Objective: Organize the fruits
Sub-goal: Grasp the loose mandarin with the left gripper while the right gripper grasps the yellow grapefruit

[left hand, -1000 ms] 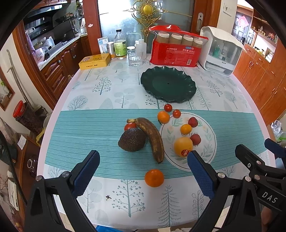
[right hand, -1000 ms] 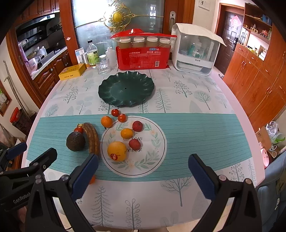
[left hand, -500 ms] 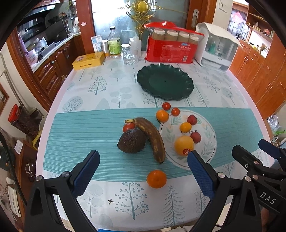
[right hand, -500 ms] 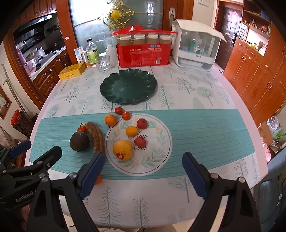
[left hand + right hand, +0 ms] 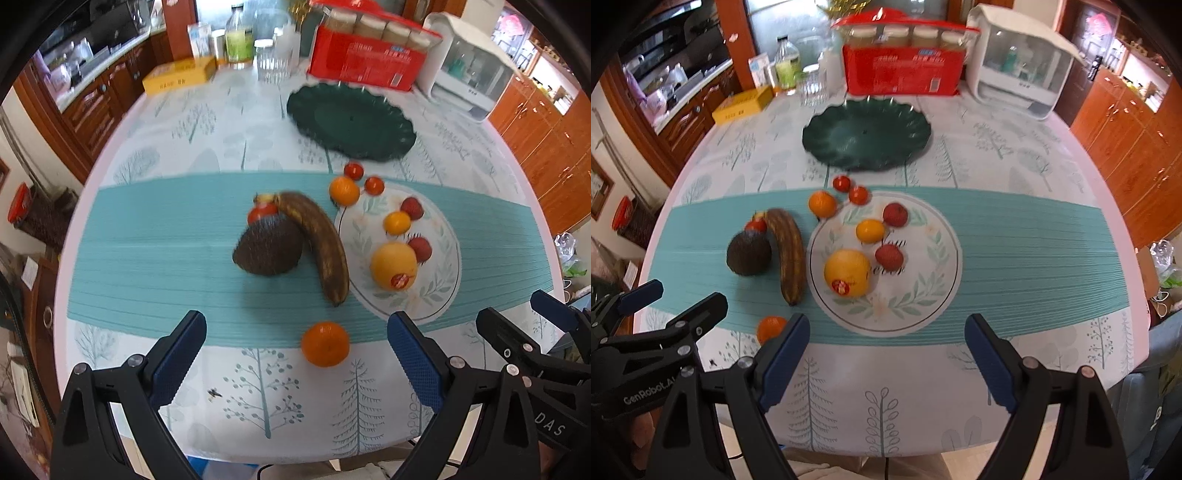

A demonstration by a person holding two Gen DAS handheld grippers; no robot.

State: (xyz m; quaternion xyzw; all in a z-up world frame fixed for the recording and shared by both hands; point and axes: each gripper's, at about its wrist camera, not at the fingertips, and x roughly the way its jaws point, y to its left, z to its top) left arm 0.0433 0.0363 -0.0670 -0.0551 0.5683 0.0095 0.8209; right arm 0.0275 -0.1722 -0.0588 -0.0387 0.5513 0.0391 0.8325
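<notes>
Orange mandarins [image 5: 325, 349] number two, red tomatoes [image 5: 842, 183] three, banana [image 5: 788, 254] one.

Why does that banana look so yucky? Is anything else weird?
The banana has gone almost fully brown, so it looks overripe. It leans against the dark avocado. One orange sits alone near the table's front edge, away from the other fruit. Nothing is spilled.

"DAS" shows on the right gripper [image 5: 524, 332] body, "GenRobot.AI" on the left gripper [image 5: 668, 302] body, and a partly hidden script word on the round placemat [image 5: 923, 295] looks like "ever".
</notes>
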